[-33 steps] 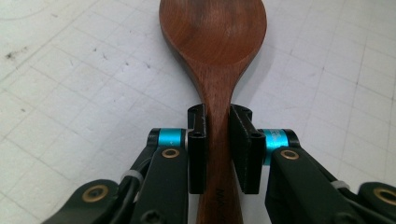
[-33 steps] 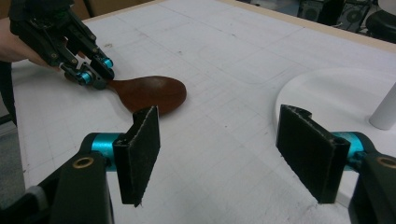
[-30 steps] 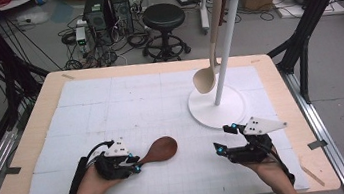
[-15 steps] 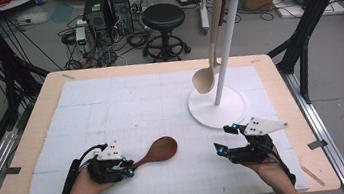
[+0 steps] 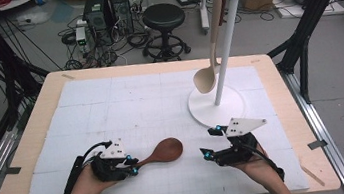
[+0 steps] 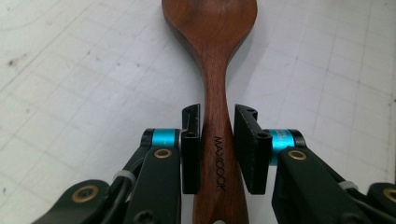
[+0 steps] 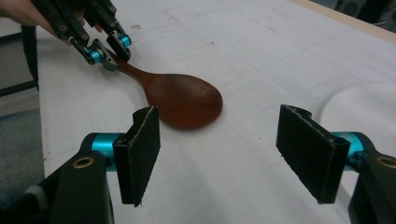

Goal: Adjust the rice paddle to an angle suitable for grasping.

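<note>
We have the dark wooden spoon [image 6: 212, 70] clamped by its handle in our left gripper [image 6: 217, 149], bowl resting on the surface [image 5: 111, 110] near its front edge. Since a second ago that hand has slid the spoon slightly back. Our right gripper [image 7: 229, 154] hangs released beside it, so hanging it on the white rack [image 5: 226, 44] looks next.

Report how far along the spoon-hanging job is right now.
Done: a pale wooden spoon already hangs from the white rack. In hand: the left claw is shut on the handle of the dark wooden spoon, whose bowl seems to rest on the white mat. The right claw is open and holds nothing. Left, most likely: lifting the dark spoon and hanging it on the rack.
</note>
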{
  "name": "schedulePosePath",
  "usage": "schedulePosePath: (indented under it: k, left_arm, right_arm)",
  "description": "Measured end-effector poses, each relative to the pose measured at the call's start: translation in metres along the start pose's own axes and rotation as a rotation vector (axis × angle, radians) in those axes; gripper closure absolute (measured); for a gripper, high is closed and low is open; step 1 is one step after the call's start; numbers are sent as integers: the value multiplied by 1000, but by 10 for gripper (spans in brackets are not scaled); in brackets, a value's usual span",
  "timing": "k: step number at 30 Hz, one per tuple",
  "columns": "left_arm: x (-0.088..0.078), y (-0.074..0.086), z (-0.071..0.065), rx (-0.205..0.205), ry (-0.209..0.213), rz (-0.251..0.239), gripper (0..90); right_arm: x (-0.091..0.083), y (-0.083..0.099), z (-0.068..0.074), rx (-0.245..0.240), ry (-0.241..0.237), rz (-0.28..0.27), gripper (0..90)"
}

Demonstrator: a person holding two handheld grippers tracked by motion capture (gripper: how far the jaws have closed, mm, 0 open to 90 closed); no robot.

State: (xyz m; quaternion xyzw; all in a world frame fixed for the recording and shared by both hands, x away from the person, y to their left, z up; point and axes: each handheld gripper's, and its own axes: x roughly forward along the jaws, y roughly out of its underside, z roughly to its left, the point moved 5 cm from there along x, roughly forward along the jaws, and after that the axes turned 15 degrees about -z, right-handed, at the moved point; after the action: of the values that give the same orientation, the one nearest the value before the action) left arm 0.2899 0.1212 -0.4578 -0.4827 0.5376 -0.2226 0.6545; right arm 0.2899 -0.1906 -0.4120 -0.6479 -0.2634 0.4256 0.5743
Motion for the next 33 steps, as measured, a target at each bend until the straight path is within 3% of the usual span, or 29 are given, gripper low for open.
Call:
schedulePosePath:
  k: [8,17,33]
  left_arm:
    - [8,-14,-6,35,33,18,731]
    - [22,-28,-16,67,78,39,731]
    - [40,-46,-29,109,131,62,732]
  right_arm:
    - [31,-6,12,-32,-92,35,303]
    - [64,2,25,-63,-170,111,300]
    - [96,20,39,-103,-268,229,308]
